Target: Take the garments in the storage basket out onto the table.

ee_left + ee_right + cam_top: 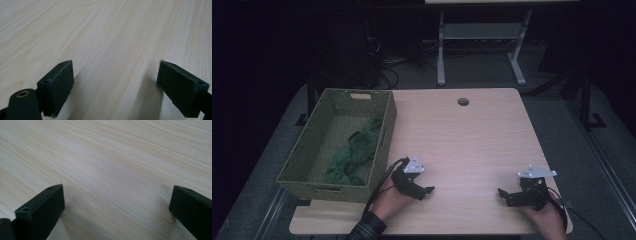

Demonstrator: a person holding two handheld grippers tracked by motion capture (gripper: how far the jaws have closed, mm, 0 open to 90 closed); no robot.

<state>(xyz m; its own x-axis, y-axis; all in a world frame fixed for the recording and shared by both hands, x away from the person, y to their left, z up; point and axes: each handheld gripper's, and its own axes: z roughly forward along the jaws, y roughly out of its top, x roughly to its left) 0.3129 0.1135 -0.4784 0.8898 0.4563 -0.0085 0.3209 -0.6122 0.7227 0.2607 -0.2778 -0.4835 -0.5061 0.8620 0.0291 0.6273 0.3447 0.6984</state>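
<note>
left tool (426, 192): jaws wide, nothing in them; resting low on the desk (472, 135) just beside the basket (314, 182)
right tool (504, 196): also spread wide and empty; parked near the front edge, well apart from the left
cloth (357, 150): green, bunched inside the basket against its right wall
guess: both look idle, so I'd say the cloth's stowed
</note>
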